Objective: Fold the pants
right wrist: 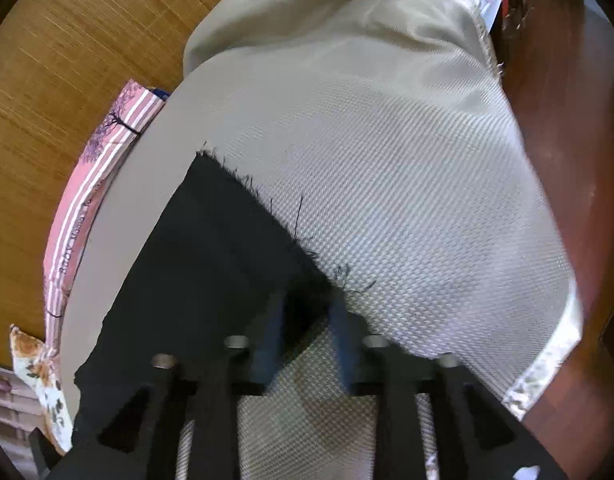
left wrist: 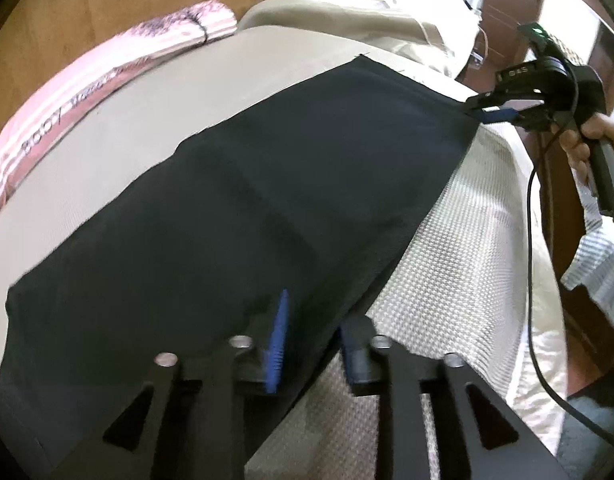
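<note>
Here, my left gripper (left wrist: 313, 344) and right gripper (right wrist: 307, 332) stand parted, pads unclamped, over the dark pants (left wrist: 247, 208) on the beige cover (right wrist: 387, 160)

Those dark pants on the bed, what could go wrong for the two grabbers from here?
1. Both the left gripper and the right gripper stand open over corners of the pants, so a corner could spring back and spoil the fold.
2. Loose threads fray from the cut edge; a finger could snag them and drag the cloth.
3. The textured bed cover lies right under the edge, so a re-grab might pinch it too.
</note>
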